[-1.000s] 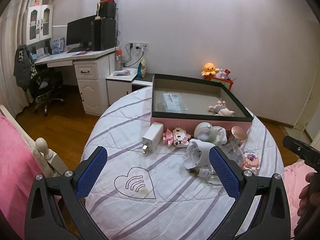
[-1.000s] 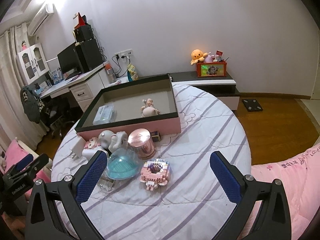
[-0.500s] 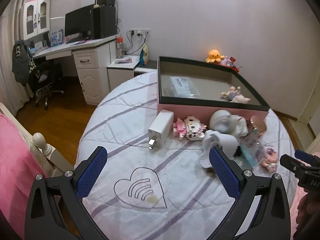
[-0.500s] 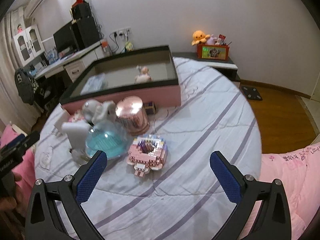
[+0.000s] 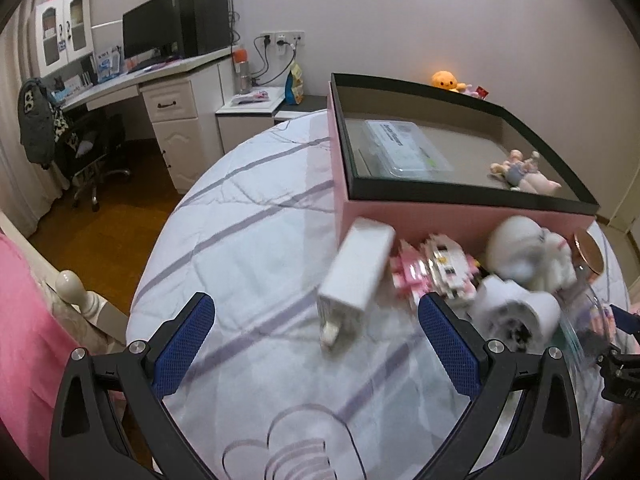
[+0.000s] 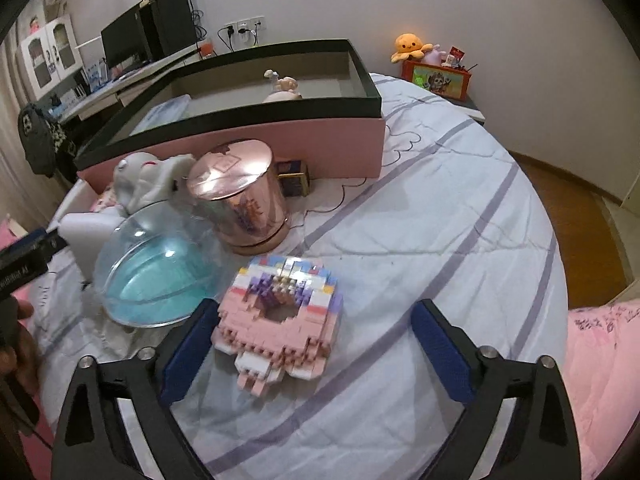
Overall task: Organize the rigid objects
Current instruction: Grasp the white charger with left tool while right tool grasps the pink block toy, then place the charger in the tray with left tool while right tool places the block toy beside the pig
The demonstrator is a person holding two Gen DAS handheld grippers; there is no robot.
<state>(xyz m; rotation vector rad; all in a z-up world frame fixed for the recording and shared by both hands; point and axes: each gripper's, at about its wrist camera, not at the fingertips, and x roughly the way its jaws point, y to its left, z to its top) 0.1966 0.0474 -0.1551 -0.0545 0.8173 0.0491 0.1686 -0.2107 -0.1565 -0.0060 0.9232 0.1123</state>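
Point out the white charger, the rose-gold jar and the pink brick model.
white charger [image 5: 358, 270], left wrist view, on its broad top face
rose-gold jar [image 6: 244, 196], right wrist view, on its side wall
pink brick model [image 6: 280, 312], right wrist view, near its middle

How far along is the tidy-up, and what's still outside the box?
Barely started. In the box: only a clear case and a figurine. Both grippers, left and right, are open and empty; the right one frames the pink brick model. Still on the bed: charger, dome, copper tin, white toy, other brick model.
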